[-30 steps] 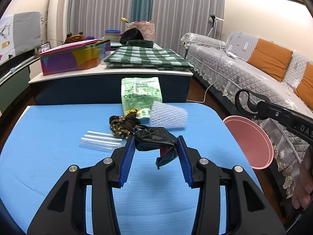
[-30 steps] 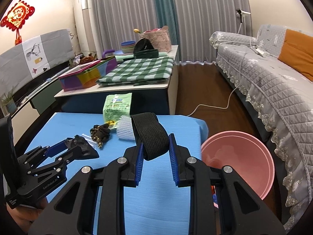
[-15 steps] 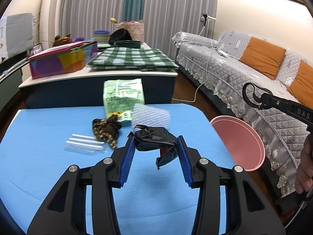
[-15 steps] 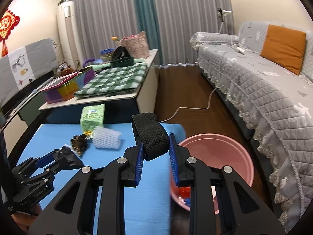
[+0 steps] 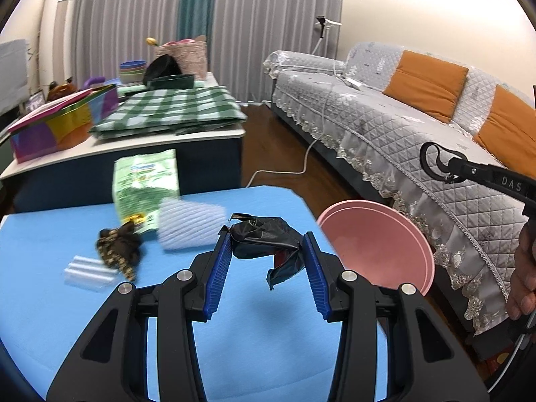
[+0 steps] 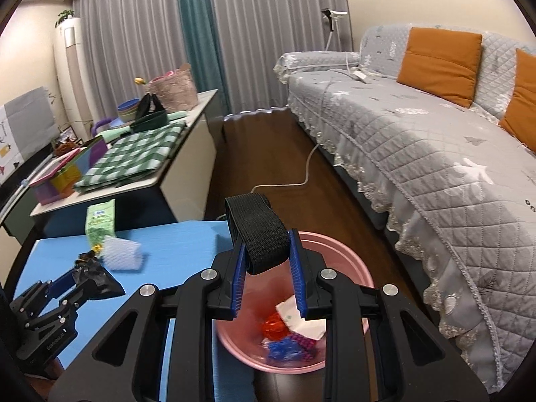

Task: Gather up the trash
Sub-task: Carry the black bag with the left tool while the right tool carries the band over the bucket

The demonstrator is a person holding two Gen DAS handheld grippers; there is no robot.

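My right gripper (image 6: 266, 264) clamped the black elastic band (image 6: 258, 231) right above the pink basin (image 6: 355, 268), ready to drop. My left gripper (image 5: 268, 254) pinched the crumpled black wrapper (image 5: 268, 241) over the blue table (image 5: 50, 301), basin-bound.

1. A blue table (image 5: 50, 301) is carrying a green packet (image 5: 145, 181), a white foam net sleeve (image 5: 189, 222), a patterned brown wad (image 5: 119, 251) and clear plastic tubes (image 5: 88, 271).
2. A pink basin (image 6: 355, 268) is sitting on the wooden floor (image 6: 268, 154) beside it.
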